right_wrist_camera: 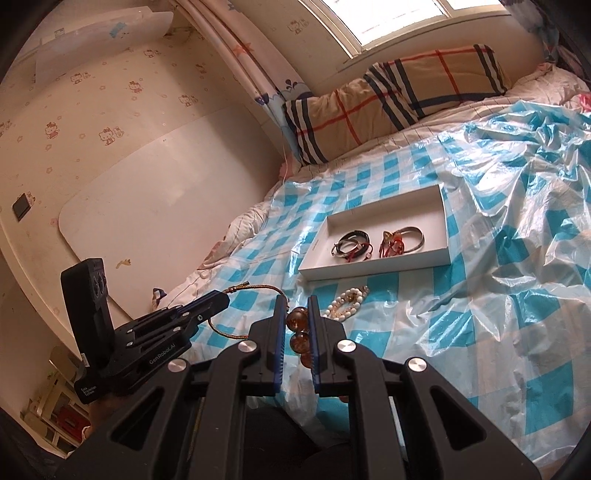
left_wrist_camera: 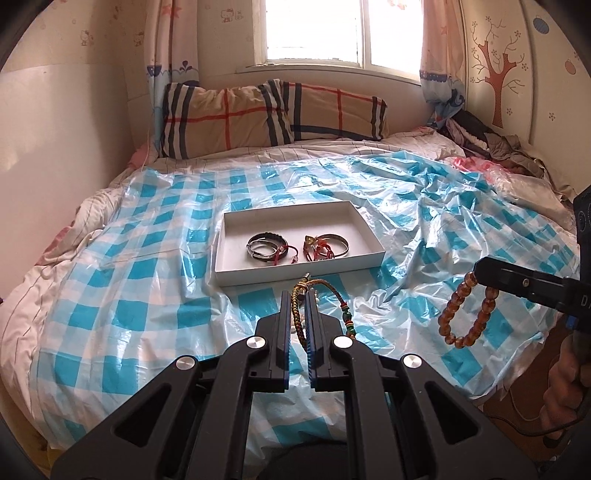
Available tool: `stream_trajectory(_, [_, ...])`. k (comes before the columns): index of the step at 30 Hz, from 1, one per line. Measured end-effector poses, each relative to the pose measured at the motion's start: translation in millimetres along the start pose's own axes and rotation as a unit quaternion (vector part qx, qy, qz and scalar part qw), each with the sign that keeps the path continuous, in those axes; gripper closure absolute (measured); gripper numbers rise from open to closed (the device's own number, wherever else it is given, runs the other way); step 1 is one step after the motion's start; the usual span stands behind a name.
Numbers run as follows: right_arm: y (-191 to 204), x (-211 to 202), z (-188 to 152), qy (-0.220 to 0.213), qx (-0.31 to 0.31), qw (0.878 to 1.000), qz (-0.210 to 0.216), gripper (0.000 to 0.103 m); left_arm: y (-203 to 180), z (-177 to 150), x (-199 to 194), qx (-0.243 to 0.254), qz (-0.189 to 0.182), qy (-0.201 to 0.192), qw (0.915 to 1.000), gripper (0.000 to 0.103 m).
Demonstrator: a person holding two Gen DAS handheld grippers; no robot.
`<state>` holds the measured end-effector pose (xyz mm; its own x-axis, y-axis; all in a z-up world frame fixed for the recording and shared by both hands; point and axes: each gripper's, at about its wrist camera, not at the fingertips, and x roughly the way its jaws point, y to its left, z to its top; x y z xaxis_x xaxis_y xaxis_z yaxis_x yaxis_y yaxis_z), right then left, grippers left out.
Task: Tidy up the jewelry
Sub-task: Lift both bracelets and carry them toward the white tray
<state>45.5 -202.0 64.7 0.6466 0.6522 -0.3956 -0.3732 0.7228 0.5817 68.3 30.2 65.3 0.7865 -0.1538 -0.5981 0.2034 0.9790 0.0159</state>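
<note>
From the left wrist view, the left gripper (left_wrist_camera: 298, 295) is clamped on a braided cord bracelet (left_wrist_camera: 325, 286) of green, gold and red, whose loop arches over the fingertips and trails coloured beads down its right side. Beyond it a shallow white tray (left_wrist_camera: 295, 275) sits on the blue-checked plastic sheet (left_wrist_camera: 140, 280) spread over the bed (left_wrist_camera: 33, 295), holding two small clusters: dark bangles (left_wrist_camera: 264, 245) on the left, and a silver bangle with red cords (left_wrist_camera: 327, 247) on the right. At the right edge the right gripper (left_wrist_camera: 478, 275) reaches in, closed on an amber bead bracelet (left_wrist_camera: 467, 312) that hangs freely beneath it, above the sheet; part of the person's hand (left_wrist_camera: 565, 384) shows lower down. This view also takes in the plaid pillows (left_wrist_camera: 266, 114) and the window (left_wrist_camera: 343, 31) squarely. From the right wrist view, the amber beads (right_wrist_camera: 296, 334) are seen squeezed between the right gripper (right_wrist_camera: 297, 301) pads, and the left gripper (right_wrist_camera: 221, 297) appears from the side with the cord bracelet (right_wrist_camera: 258, 288) looping out of it. Only here does a white bead bracelet (right_wrist_camera: 345, 302) show, lying on the sheet (right_wrist_camera: 480, 295) just in front of the tray (right_wrist_camera: 373, 264), near the right gripper's tips.
</note>
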Motion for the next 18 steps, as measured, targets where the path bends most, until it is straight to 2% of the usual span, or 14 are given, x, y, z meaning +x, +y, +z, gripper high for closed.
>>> stream_trajectory(18, [4, 5, 13, -0.024, -0.004, 1.000, 0.009, 0.091, 7, 3, 5, -0.027, -0.008, -0.010, 0.9996, 0.096])
